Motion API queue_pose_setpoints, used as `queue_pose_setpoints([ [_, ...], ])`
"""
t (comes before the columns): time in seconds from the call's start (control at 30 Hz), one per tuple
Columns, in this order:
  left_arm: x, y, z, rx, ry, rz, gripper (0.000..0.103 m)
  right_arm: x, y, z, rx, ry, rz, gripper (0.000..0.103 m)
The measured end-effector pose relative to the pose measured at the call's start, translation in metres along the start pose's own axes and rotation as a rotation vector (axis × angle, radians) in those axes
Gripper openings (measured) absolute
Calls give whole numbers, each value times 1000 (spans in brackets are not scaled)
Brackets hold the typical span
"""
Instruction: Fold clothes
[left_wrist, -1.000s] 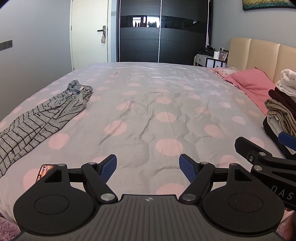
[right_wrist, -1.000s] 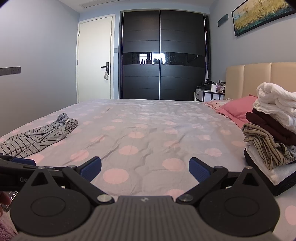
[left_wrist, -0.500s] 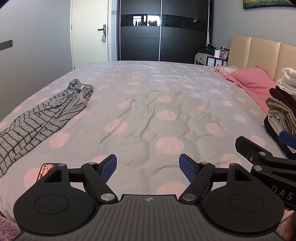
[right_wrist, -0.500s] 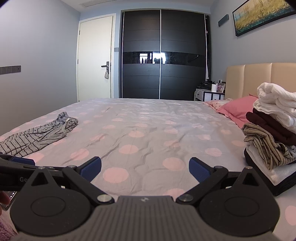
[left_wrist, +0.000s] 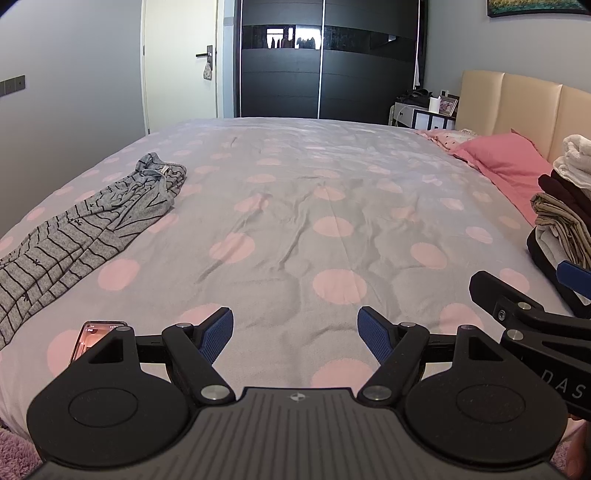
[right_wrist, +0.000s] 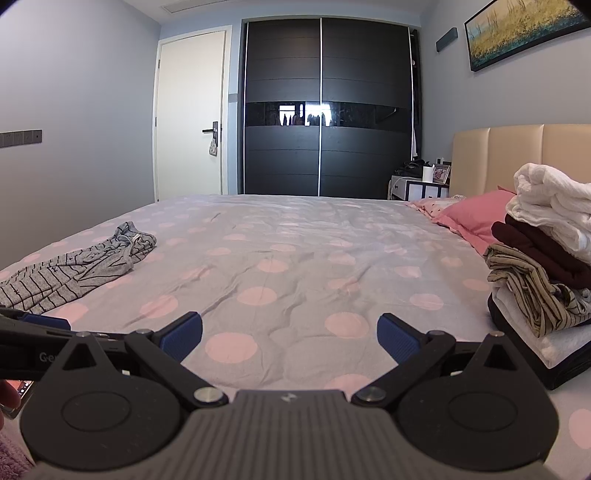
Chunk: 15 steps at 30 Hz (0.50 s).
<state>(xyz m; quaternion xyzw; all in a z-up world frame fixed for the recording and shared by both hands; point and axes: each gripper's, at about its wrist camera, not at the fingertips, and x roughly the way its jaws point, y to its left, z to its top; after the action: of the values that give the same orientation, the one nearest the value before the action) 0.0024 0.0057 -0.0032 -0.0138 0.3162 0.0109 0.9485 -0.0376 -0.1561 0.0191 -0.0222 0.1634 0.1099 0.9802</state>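
Note:
A grey striped garment (left_wrist: 85, 229) lies stretched out and rumpled on the left side of the bed; it also shows in the right wrist view (right_wrist: 74, 273). A pile of folded clothes (right_wrist: 546, 269), white, maroon and striped tan, sits at the right edge; it also shows in the left wrist view (left_wrist: 565, 206). My left gripper (left_wrist: 295, 336) is open and empty, low over the near edge of the bed. My right gripper (right_wrist: 290, 336) is open and empty beside it, left of the pile.
The bed (left_wrist: 314, 192) has a grey cover with pink dots. A phone (left_wrist: 92, 339) lies at the near left edge. A pink pillow (left_wrist: 506, 162) and beige headboard (left_wrist: 517, 99) are at right. A dark wardrobe (right_wrist: 325, 107) and door (right_wrist: 192, 114) stand beyond.
Both views have shifted very slightly; the left gripper has tilted or moved a little. Both grippers stay open and the clothes have not moved.

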Motion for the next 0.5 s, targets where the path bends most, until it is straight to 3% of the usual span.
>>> queue_pose_setpoints([
  [0.5,0,0,-2,-5,12,0,73,0,0,-2,-1,9,3,102],
])
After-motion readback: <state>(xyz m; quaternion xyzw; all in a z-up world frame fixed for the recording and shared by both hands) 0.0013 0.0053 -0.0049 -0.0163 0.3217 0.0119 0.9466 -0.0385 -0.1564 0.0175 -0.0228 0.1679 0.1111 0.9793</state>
